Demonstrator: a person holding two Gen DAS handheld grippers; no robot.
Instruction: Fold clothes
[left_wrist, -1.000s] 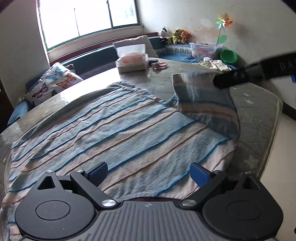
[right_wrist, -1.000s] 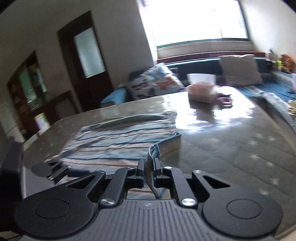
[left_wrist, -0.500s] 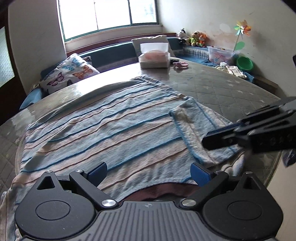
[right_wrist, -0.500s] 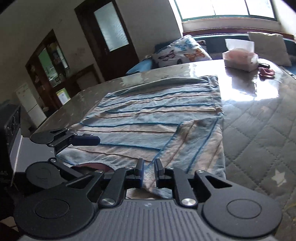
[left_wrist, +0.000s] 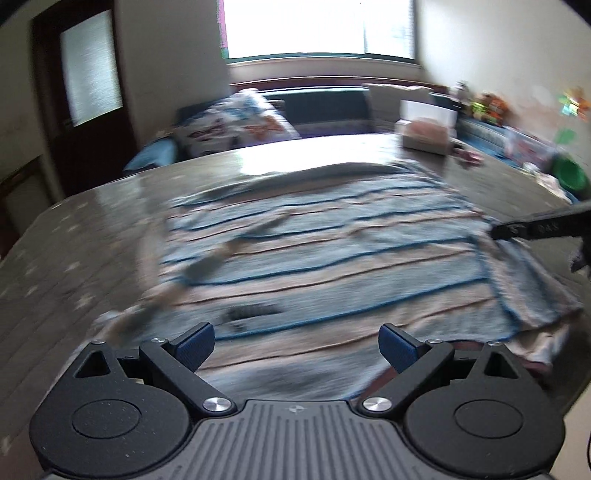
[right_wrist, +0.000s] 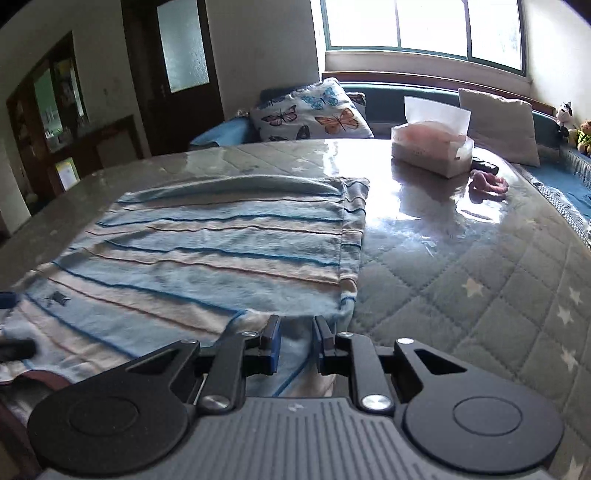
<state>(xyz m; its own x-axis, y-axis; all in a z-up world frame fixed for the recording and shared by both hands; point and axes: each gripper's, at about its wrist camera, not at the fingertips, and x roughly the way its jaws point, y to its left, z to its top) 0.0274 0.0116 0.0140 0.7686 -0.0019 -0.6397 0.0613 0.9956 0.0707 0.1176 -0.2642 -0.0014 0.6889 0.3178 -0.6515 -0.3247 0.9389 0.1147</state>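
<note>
A blue and beige striped garment (right_wrist: 221, 251) lies spread flat on the quilted table (right_wrist: 461, 266), its right part folded over along a straight edge. My right gripper (right_wrist: 297, 339) hovers at the garment's near right corner. Its fingers stand a little apart, with cloth lying under the gap and nothing pinched. In the blurred left wrist view the same garment (left_wrist: 332, 251) fills the middle, and my left gripper (left_wrist: 297, 345) is wide open over its near edge, holding nothing. The right gripper's dark fingers (left_wrist: 517, 230) reach in from the right edge of that view.
A tissue box (right_wrist: 430, 147) and a small pink item (right_wrist: 487, 182) sit at the table's far right. Behind the table runs a bench with a butterfly pillow (right_wrist: 314, 110) and a beige cushion (right_wrist: 498, 125). A green bowl (left_wrist: 570, 173) stands at the right. The table's near edge lies just under both grippers.
The right gripper brought the lifted flap down onto the garment and let it go, its fingers parting. The left gripper stayed open and swung left, blurring its view.
</note>
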